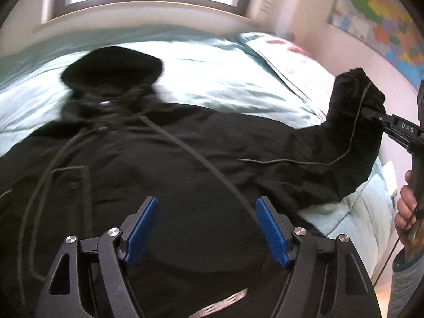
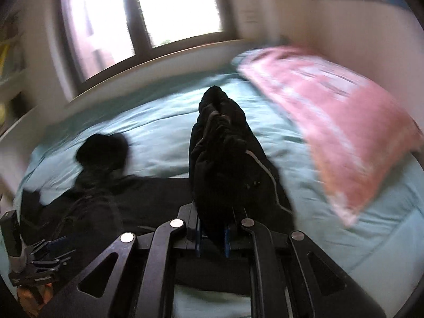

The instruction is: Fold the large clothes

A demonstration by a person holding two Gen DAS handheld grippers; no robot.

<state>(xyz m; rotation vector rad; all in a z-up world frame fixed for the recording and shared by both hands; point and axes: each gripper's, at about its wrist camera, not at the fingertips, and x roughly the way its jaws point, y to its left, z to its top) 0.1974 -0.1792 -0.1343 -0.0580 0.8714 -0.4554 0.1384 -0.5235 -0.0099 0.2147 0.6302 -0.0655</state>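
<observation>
A large black hooded jacket [image 1: 164,164] lies spread on a bed, its hood [image 1: 111,66] toward the window. My left gripper [image 1: 206,228] is open, its blue pads [image 1: 140,230] hovering just above the jacket's body, holding nothing. My right gripper [image 2: 212,238] is shut on the jacket's right sleeve [image 2: 225,153] near the cuff, lifting it so it stands up above the bed. In the left wrist view the raised sleeve [image 1: 352,122] shows at the right with the right gripper [image 1: 371,112] clamped on it.
The bed has a light teal cover [image 1: 225,79]. A pink pillow [image 2: 331,122] lies at its right end by the wall. A window [image 2: 164,13] is behind the bed. A coloured map [image 1: 379,18] hangs on the right wall.
</observation>
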